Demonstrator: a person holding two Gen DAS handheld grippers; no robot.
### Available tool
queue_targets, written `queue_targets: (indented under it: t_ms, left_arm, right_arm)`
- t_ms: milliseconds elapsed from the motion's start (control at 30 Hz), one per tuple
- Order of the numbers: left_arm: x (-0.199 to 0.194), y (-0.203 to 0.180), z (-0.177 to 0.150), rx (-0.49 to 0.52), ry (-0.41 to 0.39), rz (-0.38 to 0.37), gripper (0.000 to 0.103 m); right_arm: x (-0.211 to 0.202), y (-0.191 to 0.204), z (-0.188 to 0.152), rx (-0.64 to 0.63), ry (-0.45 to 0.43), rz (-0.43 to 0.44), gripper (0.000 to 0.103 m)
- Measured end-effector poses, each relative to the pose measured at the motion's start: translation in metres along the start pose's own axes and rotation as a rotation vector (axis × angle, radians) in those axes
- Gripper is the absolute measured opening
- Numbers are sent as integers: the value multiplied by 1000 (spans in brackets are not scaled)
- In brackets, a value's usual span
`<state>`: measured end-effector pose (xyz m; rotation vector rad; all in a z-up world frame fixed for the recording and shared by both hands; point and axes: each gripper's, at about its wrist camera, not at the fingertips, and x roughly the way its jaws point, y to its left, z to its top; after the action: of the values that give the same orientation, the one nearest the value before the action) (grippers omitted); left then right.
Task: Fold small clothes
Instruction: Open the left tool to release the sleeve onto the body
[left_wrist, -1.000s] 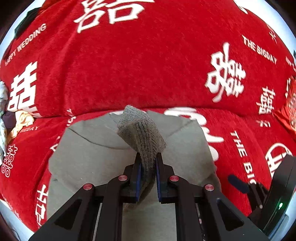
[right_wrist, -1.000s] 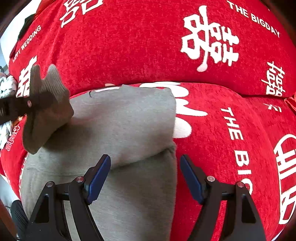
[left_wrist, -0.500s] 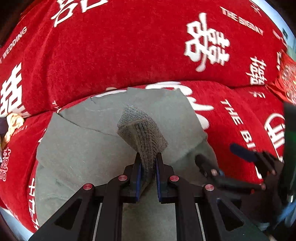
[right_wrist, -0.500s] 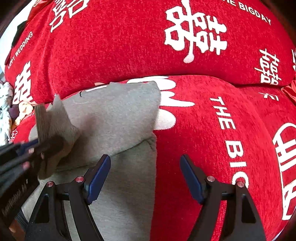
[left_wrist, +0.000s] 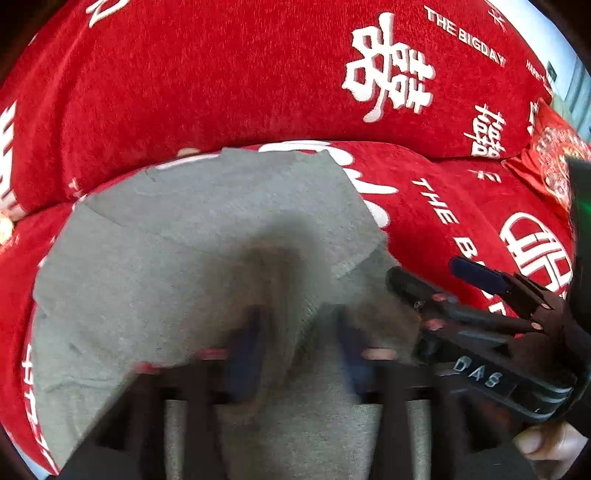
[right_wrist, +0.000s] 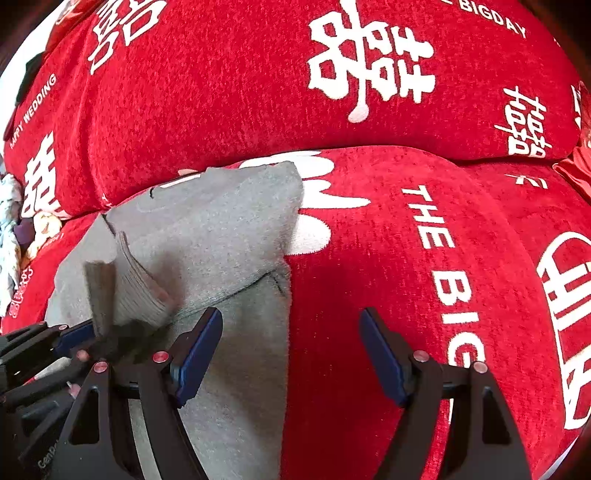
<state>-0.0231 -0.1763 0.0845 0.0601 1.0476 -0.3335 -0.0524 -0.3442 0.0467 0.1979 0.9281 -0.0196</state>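
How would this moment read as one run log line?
left claw: opening, cuff between | right claw: open, empty | shirt: folded on sofa

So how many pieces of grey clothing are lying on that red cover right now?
2. A flat grey garment is spread on the red cover. A small ribbed knit piece sits on its near left part, between the opening left gripper jaws. More may be hidden underneath.

Red plush sofa cover (right_wrist: 229, 92), white-printed: large double-happiness characters, "HAPPY WEDDING", "THE BIGDAY". It spans back cushion and seat cushion (right_wrist: 480, 258); seam between them runs across mid-frame. Far left, in the seam: a small heap of pale and dark fabric items (right_wrist: 14, 229), blurred. Far right: red patterned embroidered cloth (left_wrist: 554, 166), edge only.
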Motion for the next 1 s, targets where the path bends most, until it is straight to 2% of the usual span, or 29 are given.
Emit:
queue_targets:
  t_ms: [33, 100, 233, 333, 400, 467, 533, 600, 700, 800, 867, 1000]
  left_arm:
    - [-1, 6, -1, -26, -13, -9, 83]
    - [-3, 18, -1, -82, -30, -53, 84]
    - [-5, 35, 0, -142, -3, -173, 84]
    - [-14, 39, -1, -117, -7, -217, 84]
    - [-27, 43, -5, -93, -27, -286, 84]
    - [-40, 43, -8, -54, -42, -316, 84]
    - [-46, 45, -8, -24, -68, -283, 84]
    - [-44, 52, -7, -30, -69, -237, 84]
    - [-30, 71, -3, -102, -33, -205, 84]
    - [-18, 89, -5, -149, -7, -153, 84]
    - [-11, 99, -8, -159, 9, -123, 84]
    - [1, 112, -15, -163, 43, -73, 84]
  right_arm:
    - [-1, -2, 0, 8, 0, 6, 79]
    - [-2, -5, -2, 23, 1, 32, 79]
    - [-8, -5, -6, 25, -6, 48, 79]
    - [-16, -7, -7, 53, -14, 106, 79]
    - [-27, -13, -6, 100, -47, 125, 79]
    - [-37, -18, -4, 143, -84, 146, 79]
    - [-42, -17, 0, 159, -88, 184, 79]
    - [-36, -10, 1, 133, -39, 215, 79]
    - [-18, 3, -5, 95, 46, 244, 79]
    - [-7, 17, -10, 42, 65, 225, 79]
    - [-4, 34, -7, -61, 52, 221, 79]
    - [20, 72, -1, -327, 63, 123, 79]
